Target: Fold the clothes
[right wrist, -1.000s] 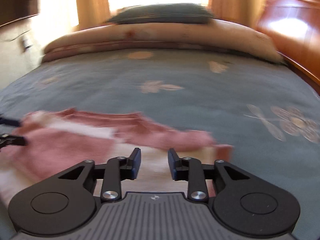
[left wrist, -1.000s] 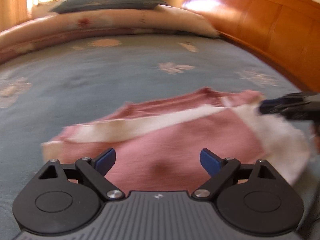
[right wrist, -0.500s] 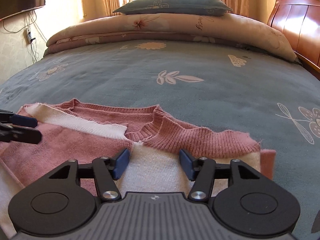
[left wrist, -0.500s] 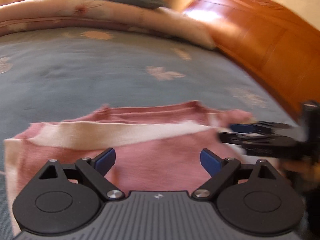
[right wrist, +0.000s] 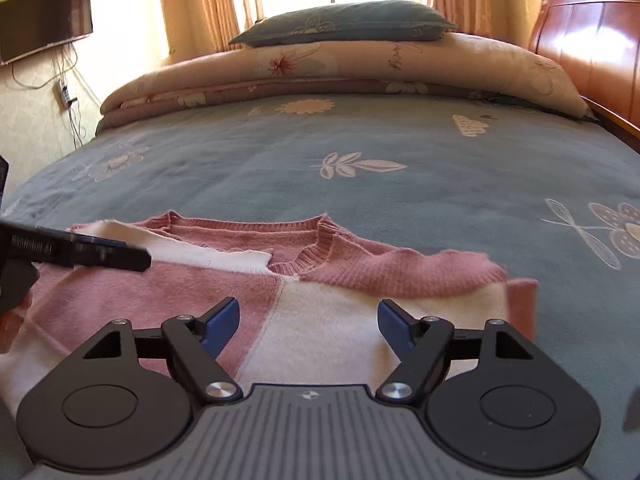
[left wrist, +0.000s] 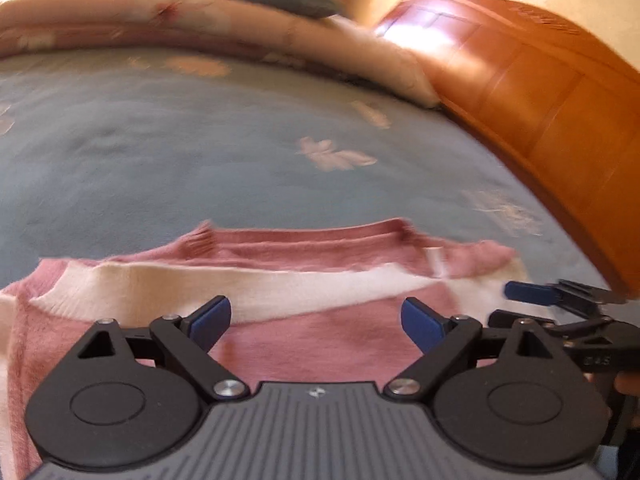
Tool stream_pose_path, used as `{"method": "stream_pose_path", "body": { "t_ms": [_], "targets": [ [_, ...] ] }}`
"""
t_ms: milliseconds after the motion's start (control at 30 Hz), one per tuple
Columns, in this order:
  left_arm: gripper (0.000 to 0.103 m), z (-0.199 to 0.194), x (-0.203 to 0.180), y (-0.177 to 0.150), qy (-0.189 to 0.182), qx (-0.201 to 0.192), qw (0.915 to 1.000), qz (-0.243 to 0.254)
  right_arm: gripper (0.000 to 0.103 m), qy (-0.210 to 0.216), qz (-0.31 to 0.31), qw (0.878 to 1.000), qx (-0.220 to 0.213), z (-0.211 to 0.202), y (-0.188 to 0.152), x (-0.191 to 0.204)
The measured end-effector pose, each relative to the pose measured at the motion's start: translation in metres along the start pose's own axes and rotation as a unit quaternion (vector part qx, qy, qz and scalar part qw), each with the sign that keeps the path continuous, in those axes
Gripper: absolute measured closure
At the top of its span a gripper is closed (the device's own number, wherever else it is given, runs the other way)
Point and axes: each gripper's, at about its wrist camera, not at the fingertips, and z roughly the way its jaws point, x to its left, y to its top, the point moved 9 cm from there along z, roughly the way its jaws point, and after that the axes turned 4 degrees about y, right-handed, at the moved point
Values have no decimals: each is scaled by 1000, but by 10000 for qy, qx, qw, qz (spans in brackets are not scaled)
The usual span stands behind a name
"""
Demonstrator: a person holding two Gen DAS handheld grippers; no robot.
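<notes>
Pink-and-cream sweater (right wrist: 304, 300) lies flat on the blue bedspread (right wrist: 360, 148), near edge of the bed, ribbed collar facing away toward the rolled quilt (right wrist: 340, 64) and grey pillow (right wrist: 344, 22). It looks partly folded: pink ribbed panel overlaps the cream section on the right side.

Left tool (left wrist: 316, 316): jaws wide, nothing between the blue pads, hovering over the pink body of the sweater just below the cream band. Not gripping.

Right tool (right wrist: 308, 320): jaws have just been opening, now wide; sweater fabric sits below and ahead of the pads, not pinched. Hovering over the pink/cream seam.

Each tool shows in the other's view: the right one at the sweater's right edge, the left one over its left shoulder. Wooden headboard (left wrist: 540, 92) on the right. Left view is motion-blurred.
</notes>
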Motion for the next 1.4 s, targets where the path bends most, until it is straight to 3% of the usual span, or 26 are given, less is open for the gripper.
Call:
{"method": "stream_pose_path", "body": {
  "t_ms": [133,200,467,533,600,733,833,900,1000,1133,1300,1400],
  "targets": [
    [11,-1,-36,-12,-697,149,9970,308,21,-60,66,9999,-92,-18,-10,-3],
    [10,7,-45,-17,-819,260,9955,400,21,-161,127,9998,-45,-22,-18,-5],
    [11,33,-34,4,-218,191,9996,24,17,-233,300,9992,92,-26,-41,-11],
    [11,24,-46,8,-452,124,9989,2,17,-239,295,9992,77,-28,-41,-10],
    [10,14,-70,6,-936,81,9954,205,17,-227,310,9993,34,-31,-40,-10],
    [9,23,-98,-9,-1414,399,9882,437,16,-260,218,9994,59,-32,-44,-9],
    [9,49,-89,-14,-1076,485,9924,351,16,-327,79,9994,93,-33,-45,-6],
    [9,55,-84,-9,-1016,331,9939,283,16,-348,-8,9994,95,-35,-45,-4],
    [9,49,-83,-4,-870,331,9954,217,15,-350,-58,9993,80,-40,-44,-3],
    [9,27,-77,-1,-493,141,9975,487,14,-352,-23,9994,29,-48,-46,-2],
    [9,-1,-16,-4,297,-33,9990,322,11,-330,-19,9994,40,-53,-47,4],
    [9,-10,30,-10,896,-48,9958,193,11,-297,-49,9995,72,-52,-48,10]
  ]
}}
